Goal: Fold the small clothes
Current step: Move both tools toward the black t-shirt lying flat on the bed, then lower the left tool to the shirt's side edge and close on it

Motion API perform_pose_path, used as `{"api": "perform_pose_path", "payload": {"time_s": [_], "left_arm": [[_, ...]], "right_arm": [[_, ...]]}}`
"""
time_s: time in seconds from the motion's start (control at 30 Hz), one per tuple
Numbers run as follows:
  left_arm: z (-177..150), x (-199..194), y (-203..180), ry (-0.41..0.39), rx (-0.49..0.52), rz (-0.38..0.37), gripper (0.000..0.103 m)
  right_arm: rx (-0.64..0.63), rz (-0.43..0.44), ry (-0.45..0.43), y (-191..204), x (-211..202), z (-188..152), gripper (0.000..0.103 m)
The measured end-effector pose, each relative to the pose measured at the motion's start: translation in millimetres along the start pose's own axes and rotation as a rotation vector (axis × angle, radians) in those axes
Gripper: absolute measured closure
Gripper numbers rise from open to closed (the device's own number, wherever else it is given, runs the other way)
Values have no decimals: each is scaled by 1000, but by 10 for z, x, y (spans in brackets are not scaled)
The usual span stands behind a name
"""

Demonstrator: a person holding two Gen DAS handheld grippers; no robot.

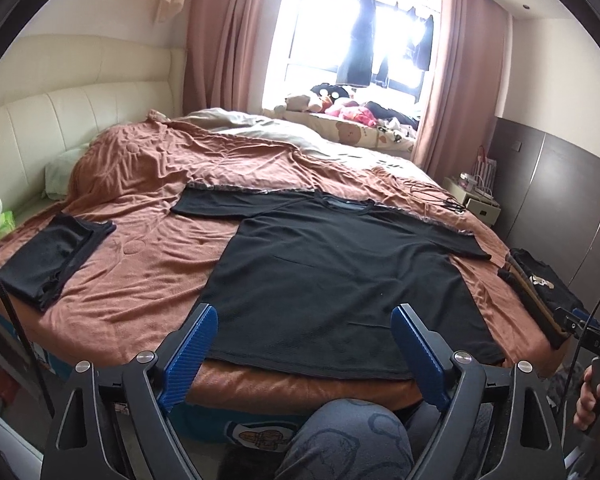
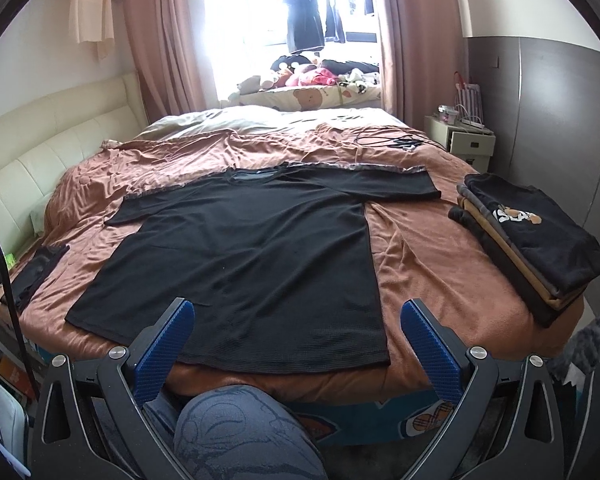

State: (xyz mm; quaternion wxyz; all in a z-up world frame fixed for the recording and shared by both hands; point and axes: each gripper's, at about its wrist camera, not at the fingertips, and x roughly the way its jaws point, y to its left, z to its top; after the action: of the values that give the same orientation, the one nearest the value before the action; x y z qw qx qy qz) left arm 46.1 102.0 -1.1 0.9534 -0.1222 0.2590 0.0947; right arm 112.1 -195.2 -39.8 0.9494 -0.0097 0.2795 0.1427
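A black T-shirt (image 1: 336,276) lies spread flat on the brown bedspread, sleeves out, collar away from me; it also shows in the right wrist view (image 2: 252,256). My left gripper (image 1: 304,316) is open and empty, held above the shirt's bottom hem near the bed's front edge. My right gripper (image 2: 298,310) is open and empty, over the hem's right corner. The right gripper's body (image 1: 588,334) shows at the right edge of the left wrist view.
A folded black garment (image 1: 52,256) lies on the bed's left. A stack of folded clothes (image 2: 532,240) sits at the bed's right edge. Cables (image 2: 392,142) lie at the far right. A nightstand (image 2: 460,136) stands beyond. My knee (image 2: 240,432) is below the grippers.
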Motion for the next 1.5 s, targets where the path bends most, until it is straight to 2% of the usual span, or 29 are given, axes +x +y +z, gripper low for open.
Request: {"api": "perform_pose_path", "payload": {"time_s": [0.33,0.47,0.57,0.7,0.83,0.97,1.27,1.43,1.5], "left_arm": [[168,522,300,67,-66,39,14],[222,779,440,105,-85,76,14],[272,969,552,139,-98,133,8],[367,1166,707,148,-125,197,0],[472,1350,848,184,-168,170,0],[577,1512,959,205,-194,185,0],[752,1817,1180,176,-231,132,0],[887,2096,1345,176,-259,106,0],[930,2228,1387,187,-253,117,5]], "right_arm": [[-7,-18,75,88,552,312,0],[-11,-20,91,210,754,447,0],[-21,-44,102,295,923,537,0],[-28,-30,135,400,1180,657,0],[-53,-15,143,507,1395,791,0],[-83,-3,130,625,1599,910,0],[-174,61,136,823,2124,1086,0],[-166,110,156,873,2500,1182,0],[-169,124,159,894,2647,1204,0]]}}
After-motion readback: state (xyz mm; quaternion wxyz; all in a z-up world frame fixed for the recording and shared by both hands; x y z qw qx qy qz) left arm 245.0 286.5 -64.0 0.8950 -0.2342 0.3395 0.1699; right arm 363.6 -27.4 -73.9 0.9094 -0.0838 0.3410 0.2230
